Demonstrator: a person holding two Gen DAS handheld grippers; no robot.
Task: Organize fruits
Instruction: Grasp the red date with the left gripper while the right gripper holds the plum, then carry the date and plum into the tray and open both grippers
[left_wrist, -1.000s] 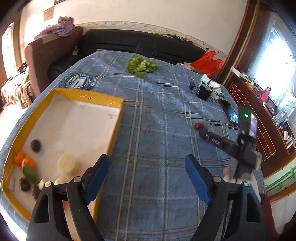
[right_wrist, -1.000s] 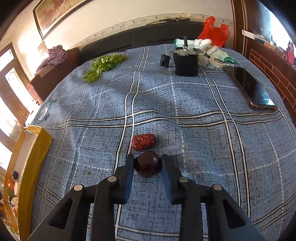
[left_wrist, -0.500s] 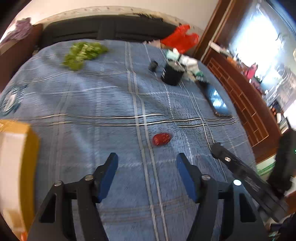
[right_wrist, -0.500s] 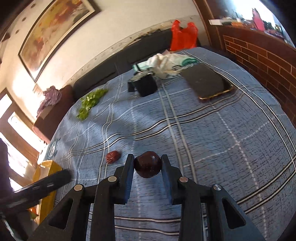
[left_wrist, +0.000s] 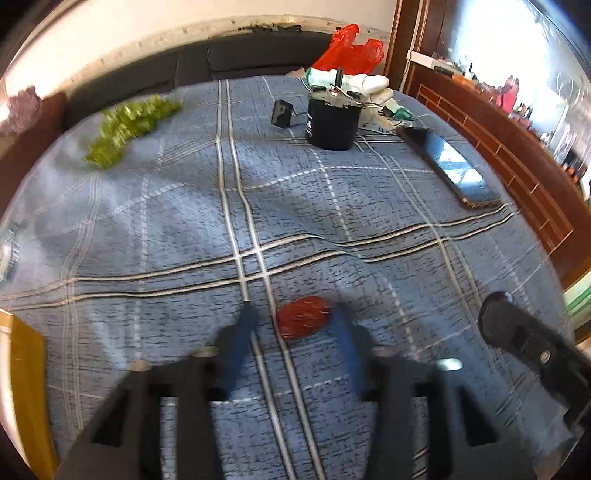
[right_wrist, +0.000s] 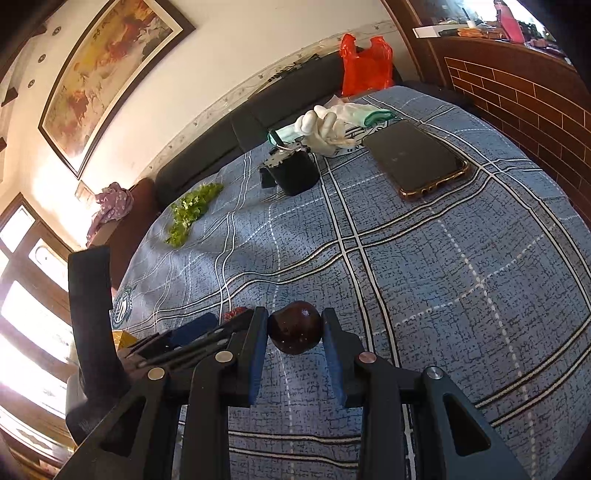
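A wrinkled red date (left_wrist: 303, 322) lies on the blue plaid cloth (left_wrist: 332, 229). My left gripper (left_wrist: 293, 326) is open, its blue fingers on either side of the date, just short of touching; the view is blurred. In the right wrist view the date (right_wrist: 234, 314) peeks out behind the left gripper's fingers (right_wrist: 194, 328). My right gripper (right_wrist: 294, 328) is shut on a dark round plum (right_wrist: 294, 326) and holds it above the cloth. The yellow tray's edge (left_wrist: 26, 373) shows at the lower left.
A green leafy bunch (left_wrist: 129, 127) lies at the far left. A black cup (left_wrist: 333, 123), white gloves (left_wrist: 364, 86), a red bag (left_wrist: 349, 46) and a phone (left_wrist: 448, 166) sit at the far right. A sofa runs behind.
My left gripper swung away from the yellow tray, moved right to the red date and narrowed around it. My right gripper lifted the plum off the cloth and drew back to the right.
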